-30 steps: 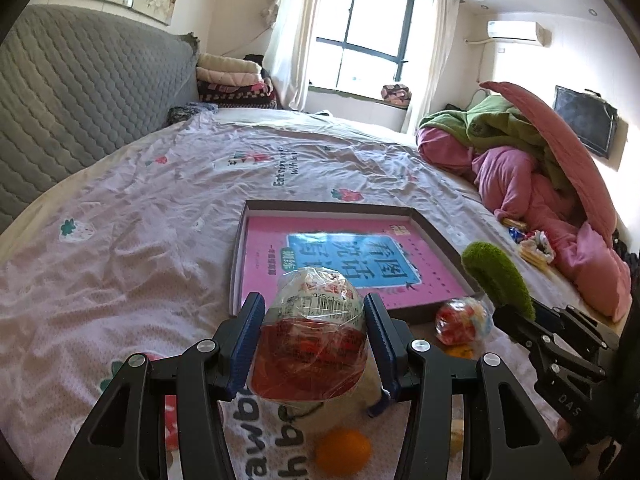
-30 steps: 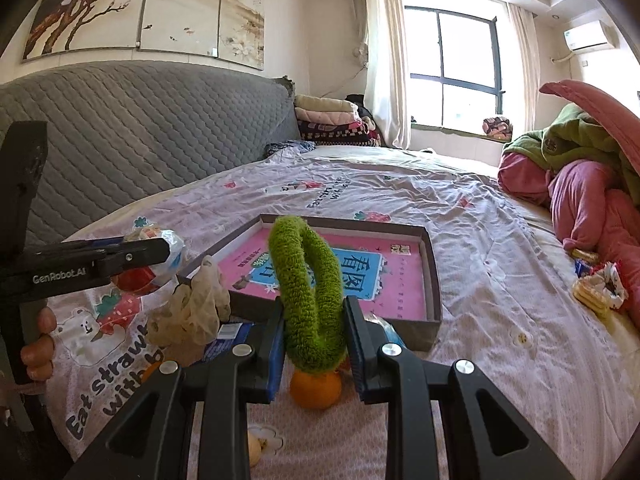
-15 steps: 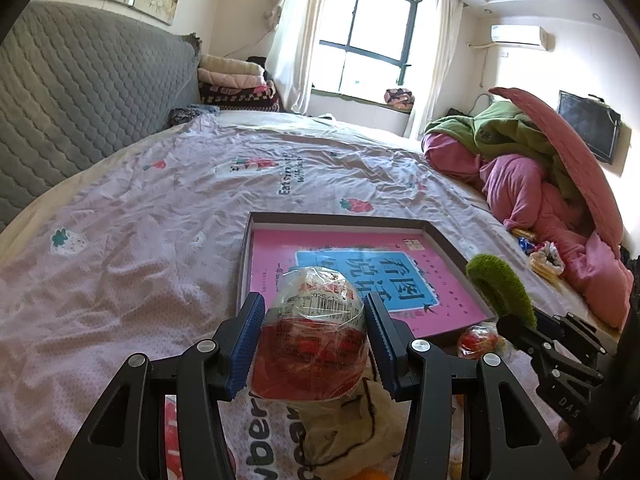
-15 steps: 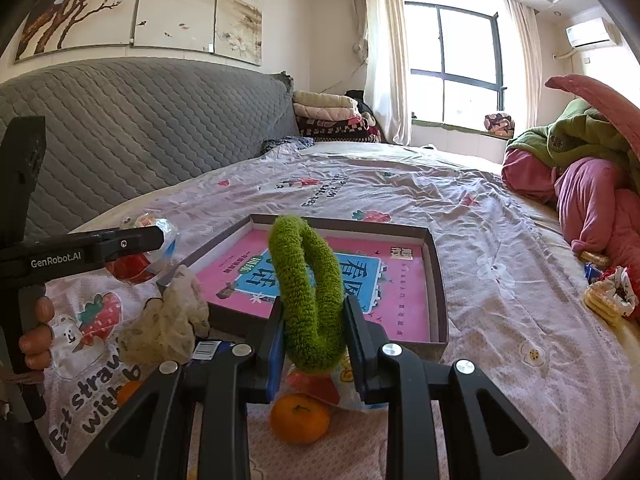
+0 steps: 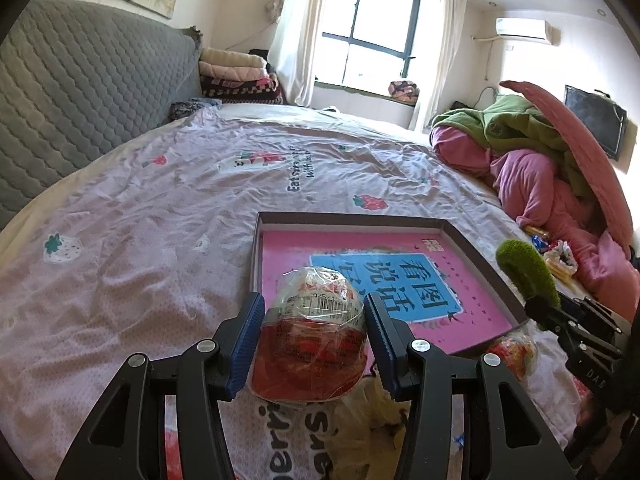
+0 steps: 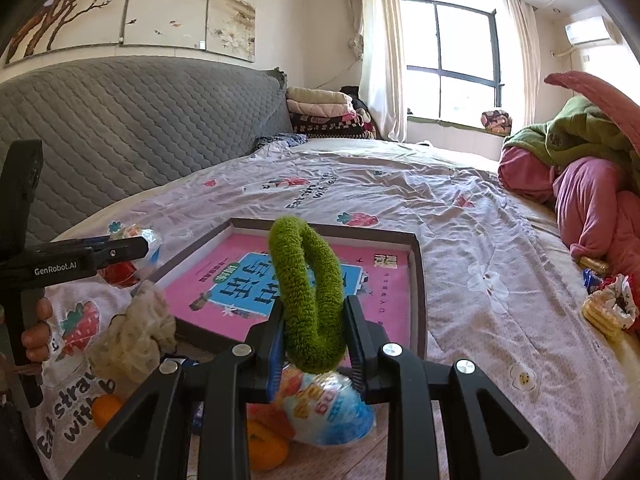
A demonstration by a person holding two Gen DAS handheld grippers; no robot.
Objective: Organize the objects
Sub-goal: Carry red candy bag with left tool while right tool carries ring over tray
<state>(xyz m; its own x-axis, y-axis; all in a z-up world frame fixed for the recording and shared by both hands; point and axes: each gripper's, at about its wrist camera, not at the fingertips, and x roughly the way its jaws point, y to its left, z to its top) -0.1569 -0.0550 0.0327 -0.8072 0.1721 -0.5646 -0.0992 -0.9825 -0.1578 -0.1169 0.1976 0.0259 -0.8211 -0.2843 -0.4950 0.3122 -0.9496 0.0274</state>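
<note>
While the left gripper [image 5: 312, 336] clamps a clear-wrapped snack packet with a red lower half [image 5: 310, 344] between its blue pads, the right gripper [image 6: 314, 336] is closed almost fully on a fuzzy green fabric ring [image 6: 310, 292] that stands upright. Under it lie a blue and white wrapped snack [image 6: 328, 412] and what is perhaps a small orange [image 6: 262, 446]. Beyond, the shallow brown box with a pink printed bottom [image 6: 418, 276] rests on the pale strawberry-print bedsheet [image 6: 460, 216].

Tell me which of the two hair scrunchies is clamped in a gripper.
The green scrunchie, standing upright between the right gripper pads. The cream scrunchie lies loose on the bedsheet beside the shallow box.
</note>
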